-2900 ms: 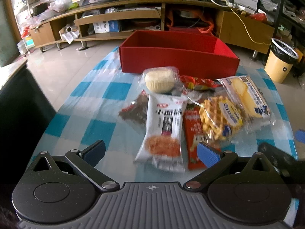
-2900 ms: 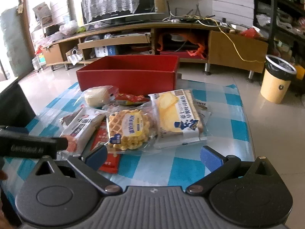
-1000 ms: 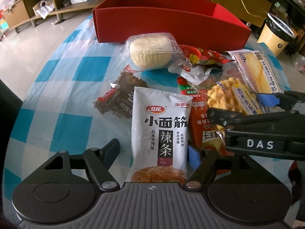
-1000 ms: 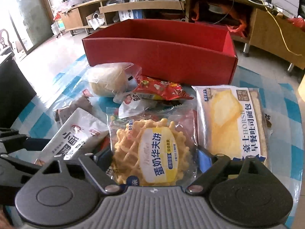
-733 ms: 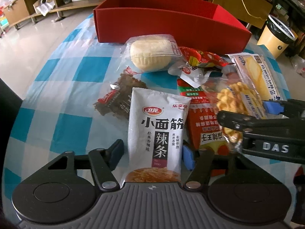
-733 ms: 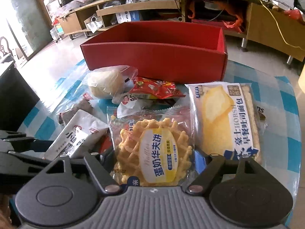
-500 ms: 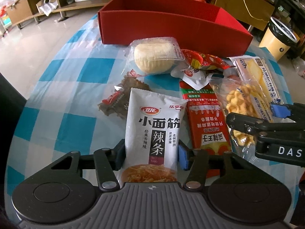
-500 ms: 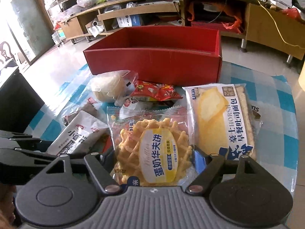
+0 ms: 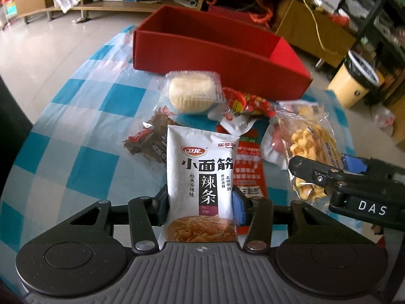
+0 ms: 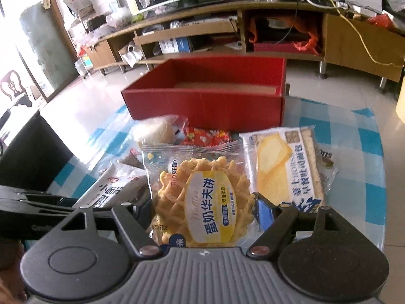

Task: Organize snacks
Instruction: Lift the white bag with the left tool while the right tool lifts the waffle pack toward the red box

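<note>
My left gripper [image 9: 200,205] is shut on the lower part of a white spicy-strip packet [image 9: 200,174], which hangs just above the checked table. In the right wrist view, my right gripper [image 10: 205,212] is shut on a clear waffle pack [image 10: 202,197], also raised off the pile. The left wrist view shows that pack [image 9: 311,144] at the right, between the other gripper's fingers. An open red box [image 9: 220,50] stands at the table's far side, its inside [image 10: 222,83] showing only a bare bottom.
On the blue-checked cloth [image 9: 83,131] lie a round cake in a clear pack [image 9: 192,93], a dark snack pack [image 9: 149,139], small red packets [image 9: 248,103], an orange-red packet [image 9: 248,167] and a sliced-bread pack [image 10: 286,167]. A yellow bin [image 9: 354,83] stands on the floor.
The left jaws closed on the white packet, the right jaws tightened on the waffle pack. Both packs have since risen off the pile, uncovering the orange-red packet.
</note>
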Demonstrator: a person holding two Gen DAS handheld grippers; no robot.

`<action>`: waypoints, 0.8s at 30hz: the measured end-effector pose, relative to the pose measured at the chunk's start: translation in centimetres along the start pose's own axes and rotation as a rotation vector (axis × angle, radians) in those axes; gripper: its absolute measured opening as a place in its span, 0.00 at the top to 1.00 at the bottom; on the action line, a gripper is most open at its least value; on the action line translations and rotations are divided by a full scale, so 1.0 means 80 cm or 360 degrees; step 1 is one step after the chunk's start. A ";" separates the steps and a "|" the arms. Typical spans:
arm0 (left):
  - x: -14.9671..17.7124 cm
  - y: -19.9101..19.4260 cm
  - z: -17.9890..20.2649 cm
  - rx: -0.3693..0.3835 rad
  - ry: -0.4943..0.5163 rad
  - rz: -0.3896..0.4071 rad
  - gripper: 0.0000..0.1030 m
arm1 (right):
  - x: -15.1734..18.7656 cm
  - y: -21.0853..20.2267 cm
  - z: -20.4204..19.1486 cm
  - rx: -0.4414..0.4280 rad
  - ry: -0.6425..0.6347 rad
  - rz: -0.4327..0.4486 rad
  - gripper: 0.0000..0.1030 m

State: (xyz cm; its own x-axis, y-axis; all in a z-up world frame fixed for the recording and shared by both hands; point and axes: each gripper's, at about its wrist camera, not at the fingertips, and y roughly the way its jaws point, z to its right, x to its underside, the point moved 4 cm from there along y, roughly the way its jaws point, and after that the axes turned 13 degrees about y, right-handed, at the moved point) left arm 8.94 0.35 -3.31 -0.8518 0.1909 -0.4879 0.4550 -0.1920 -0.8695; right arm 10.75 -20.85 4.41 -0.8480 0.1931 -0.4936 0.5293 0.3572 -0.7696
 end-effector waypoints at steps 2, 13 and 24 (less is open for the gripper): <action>-0.003 -0.013 -0.001 0.0012 -0.0033 0.0017 0.45 | -0.005 -0.009 0.000 -0.0019 0.0012 0.0027 0.25; -0.058 -0.033 0.014 0.0095 -0.0007 0.0166 0.44 | -0.035 -0.025 0.013 -0.0052 0.0125 0.0115 0.25; -0.069 -0.004 0.023 0.0055 0.0082 0.0132 0.16 | -0.054 -0.013 0.022 -0.0035 0.0172 0.0129 0.25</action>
State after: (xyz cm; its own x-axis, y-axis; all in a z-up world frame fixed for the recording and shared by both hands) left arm 13.00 -2.39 -0.24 -0.7968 0.2218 -0.5620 0.5134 -0.2419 -0.8234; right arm 13.89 -23.66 6.59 -0.8011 0.3189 -0.5065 0.5966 0.3563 -0.7191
